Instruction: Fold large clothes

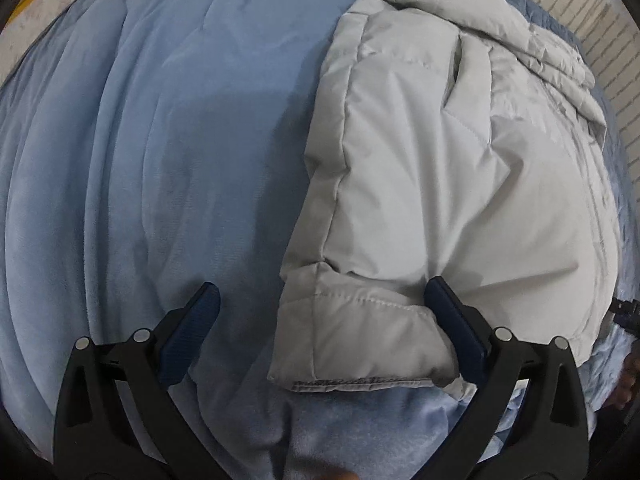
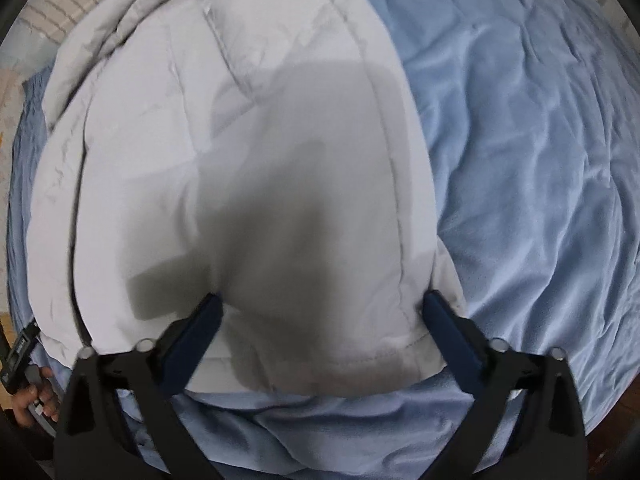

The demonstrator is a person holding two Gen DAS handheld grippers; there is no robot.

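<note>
A pale grey padded jacket (image 1: 440, 160) lies folded on a bed covered by a blue blanket (image 1: 160, 160). The left gripper (image 1: 322, 300) has its fingers spread wide over the jacket's near corner. The right gripper (image 2: 320, 308), fingers also spread, straddles the near hem. Only the right wrist view shows a hand (image 2: 36, 396) at its left edge; the left view shows a brick wall (image 1: 580, 20).

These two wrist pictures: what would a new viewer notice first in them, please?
First, the pale grey padded jacket, lying partly folded on a light blue blanket that fills the rest of both views. Next, the open left gripper at the jacket's near hem corner, and the open right gripper at its near edge, under a dark shadow on the fabric.
</note>
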